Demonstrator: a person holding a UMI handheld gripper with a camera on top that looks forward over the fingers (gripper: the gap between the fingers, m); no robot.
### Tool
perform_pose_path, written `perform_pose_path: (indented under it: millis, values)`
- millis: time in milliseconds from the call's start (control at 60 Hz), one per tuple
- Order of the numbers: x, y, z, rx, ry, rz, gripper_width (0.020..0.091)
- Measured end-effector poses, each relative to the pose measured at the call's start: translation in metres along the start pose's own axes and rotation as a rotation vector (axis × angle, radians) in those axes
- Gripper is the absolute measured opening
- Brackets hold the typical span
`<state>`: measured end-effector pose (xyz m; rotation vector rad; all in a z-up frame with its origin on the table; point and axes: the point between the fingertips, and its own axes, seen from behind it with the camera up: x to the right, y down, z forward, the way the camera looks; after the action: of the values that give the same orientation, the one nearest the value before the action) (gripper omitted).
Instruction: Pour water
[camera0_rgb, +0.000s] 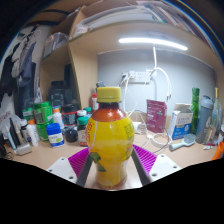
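Gripping an upright orange bottle (110, 140) with a yellow cap, the jaws press both pads (79, 160) on it; behind the bottle, a cluttered worktop (170, 158).

We see a cluttered wooden worktop (40, 155), a pale wall (125, 65) behind it, and a lit ceiling strip light (152, 43).

the bottle (110, 140) looks like clear glossy plastic with a smooth yellow plastic cap (109, 95); the bench (45, 155) is matt, pale wood-like; the claw (112, 163) pads (144, 159) look ridged.
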<state>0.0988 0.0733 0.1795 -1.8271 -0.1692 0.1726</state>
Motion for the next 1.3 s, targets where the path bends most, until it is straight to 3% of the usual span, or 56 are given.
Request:
perform_pose_path:
  millis: [17, 67, 217, 350, 550, 650, 817, 833, 850, 917, 1050, 1300]
  values:
    - [-0.001, 0.002, 0.003, -0.007, 0.002, -0.004, 0.0778]
    - [0.001, 0.011, 0.019, -0.034, 0.01, -0.022, 0.0477]
    - [0.002, 0.009, 0.016, -0.038, 0.078, -0.016, 0.0409]
    - [0.014, 0.005, 0.012, -0.09, 0.091, 0.059, 0.0347]
    - [0.079, -0.096, -0.035, 0.044, 0.077, 0.218, 0.0346]
    - [0.131, -0.121, -0.067, 0.072, 0.084, 0.512, 0.0344]
    - [0.178, -0.094, -0.101, 0.006, -0.007, 1.227, 0.0339]
    - [0.18, -0.091, -0.103, 0.001, -0.017, 1.298, 0.031]
    - [0.181, -0.089, -0.105, -0.002, -0.031, 1.37, 0.0342]
    - [0.185, -0.085, -0.11, 0.002, -0.103, 1.655, 0.0344]
    - [0.204, -0.1, -0.121, 0.108, -0.228, 2.092, 0.0344]
    - [0.233, -0.136, -0.132, 0.283, -0.368, 2.347, 0.0346]
